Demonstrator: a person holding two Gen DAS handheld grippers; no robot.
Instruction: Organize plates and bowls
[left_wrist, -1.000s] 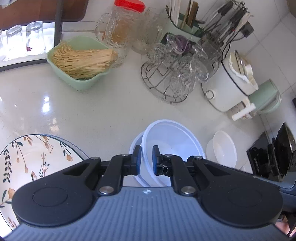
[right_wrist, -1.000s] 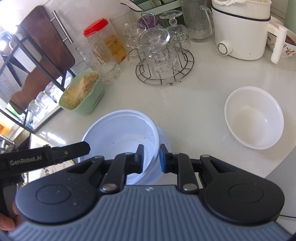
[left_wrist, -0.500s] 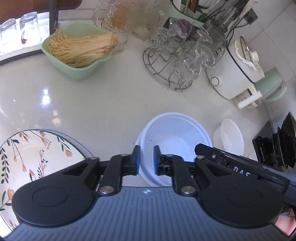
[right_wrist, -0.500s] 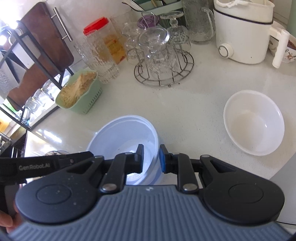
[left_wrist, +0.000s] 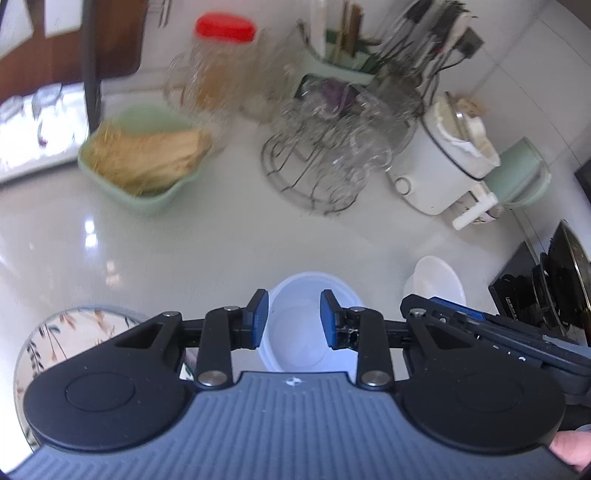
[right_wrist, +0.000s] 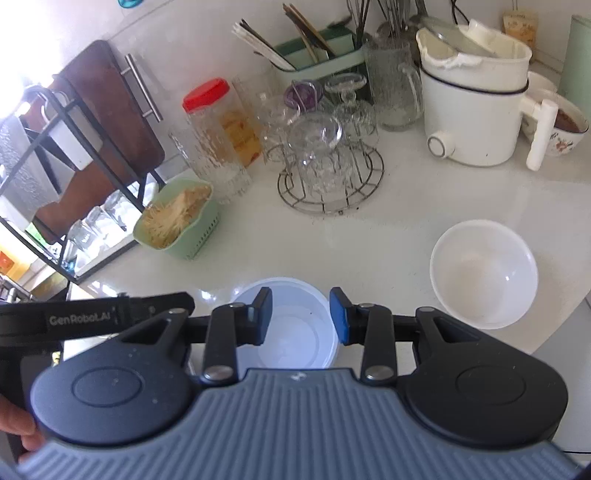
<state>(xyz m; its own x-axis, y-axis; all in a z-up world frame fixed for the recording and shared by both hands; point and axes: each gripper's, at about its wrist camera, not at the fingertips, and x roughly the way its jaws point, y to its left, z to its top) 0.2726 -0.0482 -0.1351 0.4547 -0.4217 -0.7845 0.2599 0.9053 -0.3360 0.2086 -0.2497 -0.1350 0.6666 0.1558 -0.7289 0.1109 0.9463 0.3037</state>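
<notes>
**Bowls released, both grippers clear**

Pale blue translucent plastic bowl stack (right_wrist: 286, 325) sits on white counter (right_wrist: 388, 236), below left gripper (left_wrist: 291, 319) and right gripper (right_wrist: 301, 317); jaws opening, nothing between. Likely light, slick; pinch the rim. White ceramic bowl (right_wrist: 484, 273) nearby looks heavier, chippable.

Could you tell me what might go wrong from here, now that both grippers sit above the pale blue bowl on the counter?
1. The left gripper and right gripper are opening with nothing pinched between their pads, side by side over the blue bowl; they could knock each other.
2. The small white bowl sits near the counter's front edge, so a careless nudge might push it off.
3. The glass rack stands just behind, so a wide reach could clip it.
</notes>
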